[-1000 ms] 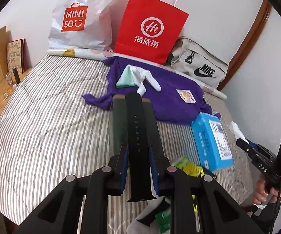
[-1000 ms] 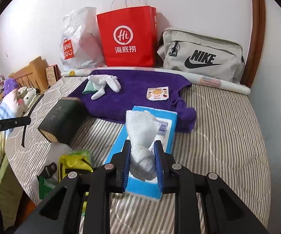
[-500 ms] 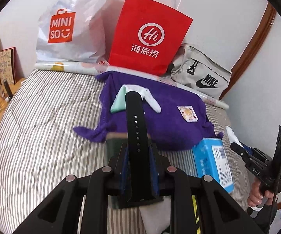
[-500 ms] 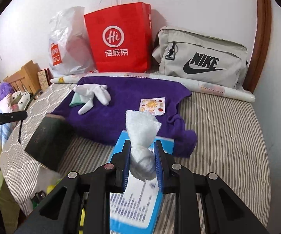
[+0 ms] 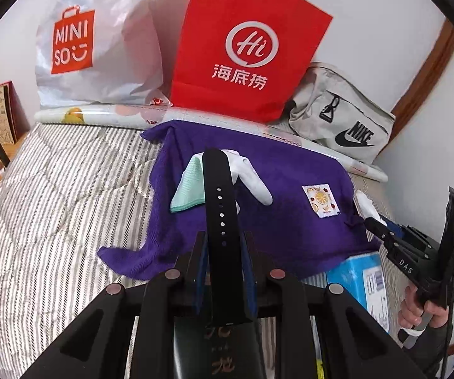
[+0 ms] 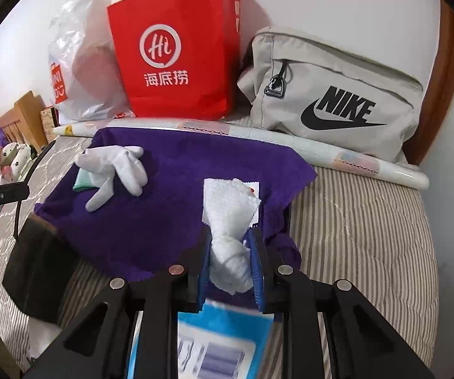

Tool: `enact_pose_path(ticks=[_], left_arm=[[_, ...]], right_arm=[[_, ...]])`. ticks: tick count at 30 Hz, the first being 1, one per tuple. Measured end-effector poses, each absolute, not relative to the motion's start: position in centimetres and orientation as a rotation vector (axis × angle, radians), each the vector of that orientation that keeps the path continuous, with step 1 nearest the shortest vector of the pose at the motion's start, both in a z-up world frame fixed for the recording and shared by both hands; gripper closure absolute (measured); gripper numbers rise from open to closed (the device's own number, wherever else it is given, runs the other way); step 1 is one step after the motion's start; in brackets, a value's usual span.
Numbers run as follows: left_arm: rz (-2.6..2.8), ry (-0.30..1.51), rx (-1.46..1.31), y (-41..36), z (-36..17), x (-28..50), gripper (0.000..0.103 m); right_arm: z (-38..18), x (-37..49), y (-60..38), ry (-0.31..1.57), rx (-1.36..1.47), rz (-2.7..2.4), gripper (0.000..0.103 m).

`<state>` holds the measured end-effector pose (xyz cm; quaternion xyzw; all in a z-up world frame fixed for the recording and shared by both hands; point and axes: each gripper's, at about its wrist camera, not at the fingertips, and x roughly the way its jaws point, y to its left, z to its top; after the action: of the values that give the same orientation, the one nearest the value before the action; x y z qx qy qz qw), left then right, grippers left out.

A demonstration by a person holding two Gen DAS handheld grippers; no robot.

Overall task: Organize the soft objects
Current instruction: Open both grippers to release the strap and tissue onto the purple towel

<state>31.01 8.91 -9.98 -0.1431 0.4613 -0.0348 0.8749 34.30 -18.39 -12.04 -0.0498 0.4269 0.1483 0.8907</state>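
Observation:
A purple towel (image 5: 290, 221) lies spread on the striped bed; it also shows in the right wrist view (image 6: 179, 189). On it lie a white glove (image 6: 116, 170), a mint cloth (image 5: 187, 189) and a small fruit-print packet (image 5: 321, 199). My left gripper (image 5: 223, 252) is shut on a black perforated strap (image 5: 219, 195) that sticks up over the towel's near edge. My right gripper (image 6: 230, 259) is shut on a crumpled white tissue (image 6: 227, 208), held above the towel's right front corner. The right gripper also shows at the right of the left wrist view (image 5: 381, 224).
A red paper bag (image 5: 245, 47), a white Miniso plastic bag (image 5: 100, 47) and a grey Nike bag (image 6: 337, 104) stand along the wall behind a rolled sheet (image 6: 321, 151). A blue box (image 5: 362, 278) and a dark book (image 6: 37, 268) lie near the bed's front.
Both grippers have moved forward toward the purple towel with the strap and tissue still held. The blue box and dark book have dropped lower in view.

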Motion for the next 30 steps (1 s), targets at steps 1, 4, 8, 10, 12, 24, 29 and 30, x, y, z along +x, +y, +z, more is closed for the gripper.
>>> enact_pose_path(ticks=[1,4,8,10,12,24,29,30], left_arm=[[-0.075,0.963,-0.3,8.8,-10.0,31.4,0.083],[-0.072,0.966,-0.289,8.6,-10.1,32.6,0.083],[-0.056,0.986,-0.293,9.0,-10.7,34.6,0.083],[-0.048,0.998,-0.3,9.3,-11.0,35.5,0.083],[-0.038,1.011,-0.308,9.6,-11.4,36.3,0.083],[-0.034,1.095,-0.328,10.2,-14.7,38.9,0.083],[-0.049,1.105,-0.347,10.5,-15.0,39.2,0.083],[-0.054,1.105,-0.341,10.4,-15.0,39.2,0.083]], right_arm=[[-12.2,34.7,-18.3,0.891,-0.108,0.306,0.08],[-12.8,36.2,-18.0,0.906,-0.123,0.297,0.08],[-13.4,37.6,-17.9,0.923,-0.127,0.294,0.08],[-13.7,38.2,-17.7,0.932,-0.124,0.296,0.08],[-14.0,38.7,-17.5,0.942,-0.122,0.303,0.08],[-16.4,40.1,-16.3,1.049,-0.149,0.321,0.079],[-16.8,40.3,-16.7,1.081,-0.168,0.296,0.079],[-16.8,40.3,-16.8,1.083,-0.166,0.295,0.079]])
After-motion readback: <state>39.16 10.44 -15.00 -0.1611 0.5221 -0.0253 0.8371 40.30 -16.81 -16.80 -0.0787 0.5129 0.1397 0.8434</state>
